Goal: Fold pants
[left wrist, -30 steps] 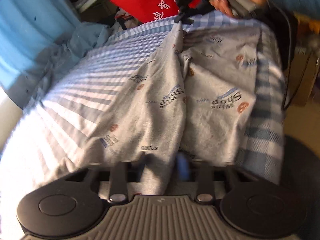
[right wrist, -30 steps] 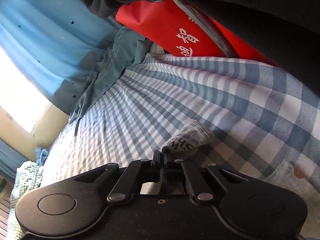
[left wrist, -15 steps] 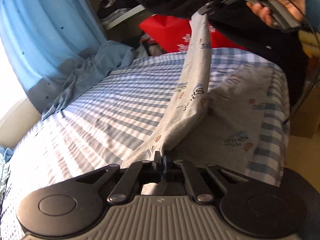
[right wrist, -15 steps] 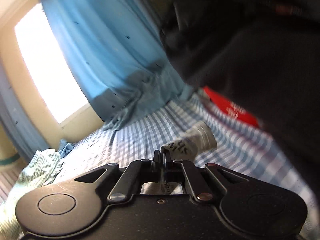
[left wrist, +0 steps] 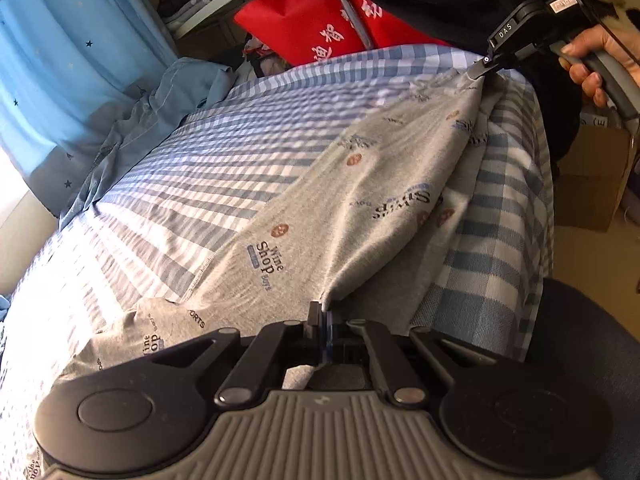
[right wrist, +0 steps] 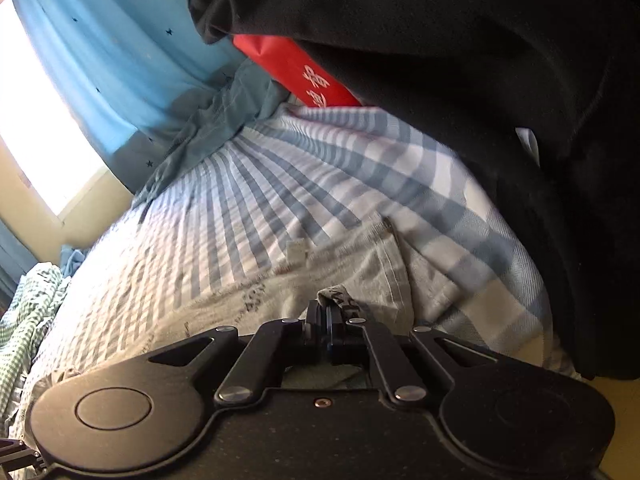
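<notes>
Grey printed pants [left wrist: 340, 216] lie spread across the blue-and-white checked bed [left wrist: 208, 184], folded over lengthwise. My left gripper [left wrist: 321, 316] is shut on the near edge of the pants. My right gripper [left wrist: 478, 72] shows at the far end in the left wrist view, shut on the other end of the pants near the bed's right edge. In the right wrist view the right gripper [right wrist: 325, 314] pinches a fold of the grey fabric [right wrist: 344, 300], which lies low on the bed [right wrist: 280, 184].
A blue star curtain [left wrist: 68, 60] and crumpled blue cloth [left wrist: 160, 120] lie at the bed's far left. A red bag [left wrist: 320, 24] stands behind the bed. A cardboard box [left wrist: 592, 184] stands right. Dark clothing [right wrist: 480, 80] fills the right wrist view's upper right.
The pant leg that both grippers held raised half a second ago has come down and now lies flat over the other leg. The right gripper has dropped to bed level.
</notes>
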